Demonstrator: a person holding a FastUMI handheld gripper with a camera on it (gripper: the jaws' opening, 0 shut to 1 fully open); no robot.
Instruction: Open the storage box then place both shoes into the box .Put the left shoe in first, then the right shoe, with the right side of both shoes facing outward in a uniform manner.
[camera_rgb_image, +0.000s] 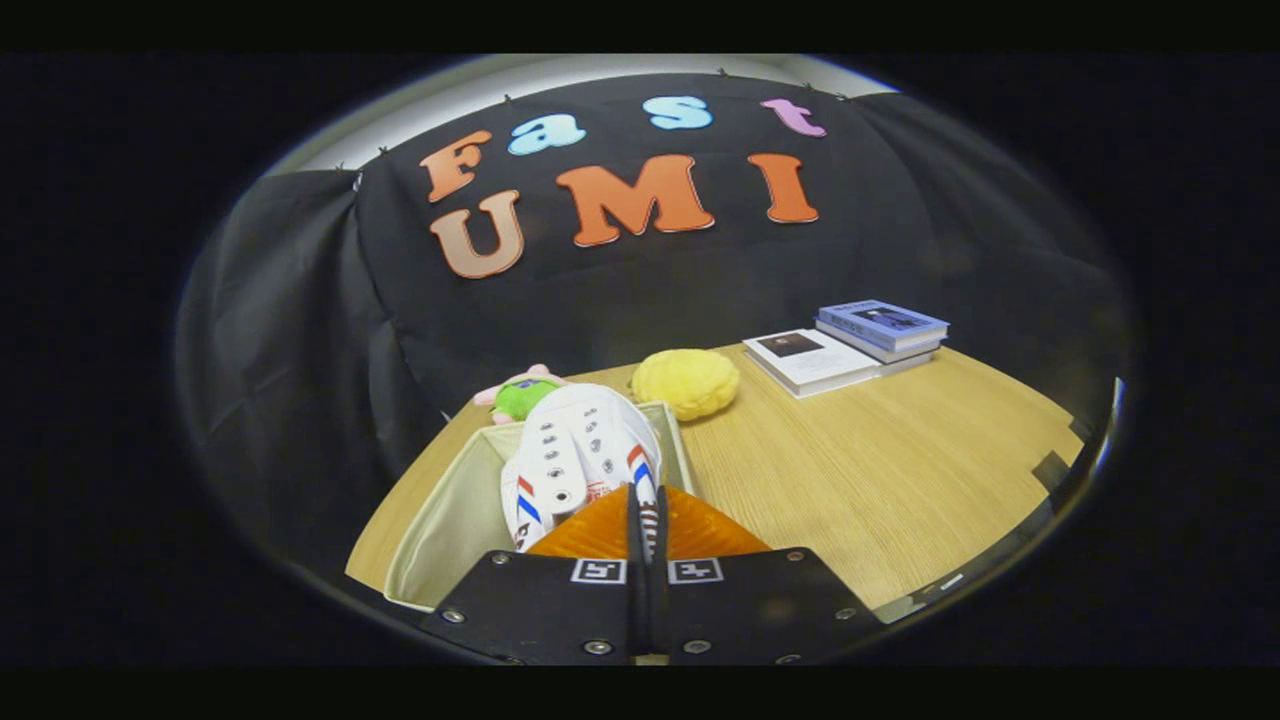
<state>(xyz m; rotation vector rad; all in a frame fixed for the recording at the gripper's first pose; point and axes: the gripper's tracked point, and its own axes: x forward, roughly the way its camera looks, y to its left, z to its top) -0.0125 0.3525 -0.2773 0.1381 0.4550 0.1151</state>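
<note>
Table (900, 450): a light wood-grain table carries everything here; its widest bare stretch lies to the right of the claw, reaching back to the books.
Storage box (440, 520): an open fabric box with pale walls and a pale lining stands on the table just ahead of the claw and a little to its left, top uncovered, one corner close under the claw's body.
Shoe (575, 455): a white sneaker with red and blue stripes on its side and rows of metal eyelets sits tilted over the right-hand part of the box, toe pointing away toward the booth wall, heel end toward the claw. Whether it is the left or the right shoe cannot be told.
Claw (648, 515): the two fingers are drawn nearly together with a thin strip of the shoe's rear edge, striped, pinched in the narrow gap between them, so the claw holds the shoe by its heel end.
Books (850, 350): a white-covered book lies flat at the far right of the table, with a small stack topped by a blue-covered book just behind it, touching.
Yellow toy (686, 383): a round, bumpy yellow soft thing rests on the table just beyond the box's far right corner.
Plush toy (522, 393): a green and pink plush lies beyond the box's far edge, partly hidden by the shoe's toe.
</note>
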